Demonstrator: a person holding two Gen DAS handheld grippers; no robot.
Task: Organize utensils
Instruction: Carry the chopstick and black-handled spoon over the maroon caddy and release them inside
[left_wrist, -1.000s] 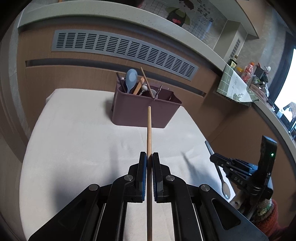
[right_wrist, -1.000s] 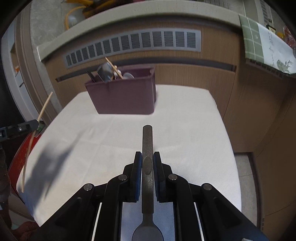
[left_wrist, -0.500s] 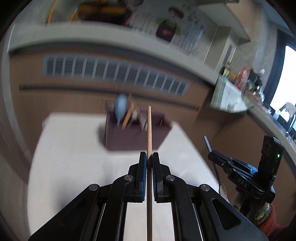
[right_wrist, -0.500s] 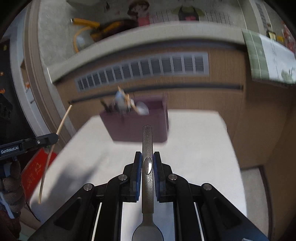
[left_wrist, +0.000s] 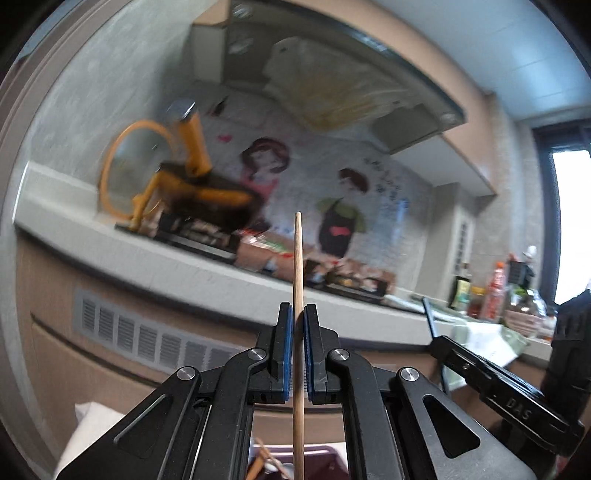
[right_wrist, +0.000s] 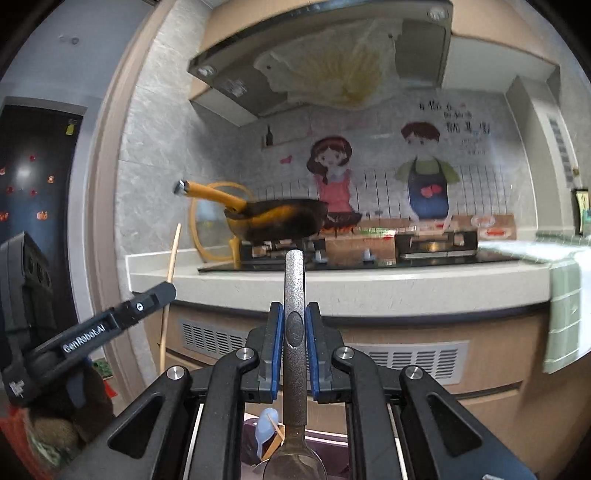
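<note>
Left gripper (left_wrist: 298, 314): jaws clamped on wooden chopstick (left_wrist: 297, 258), stick upright, tip far ahead of pads. Right gripper (right_wrist: 294, 314): jaws clamped on metal spoon (right_wrist: 294, 295), handle forward, bowl nearest camera. Purple utensil holder (right_wrist: 332, 448): low, near, beneath both grippers, holding blue spoon (right_wrist: 265, 428).

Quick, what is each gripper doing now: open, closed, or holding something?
Left gripper: closed on a wooden chopstick.
Right gripper: closed on the handle of a metal spoon.
</note>
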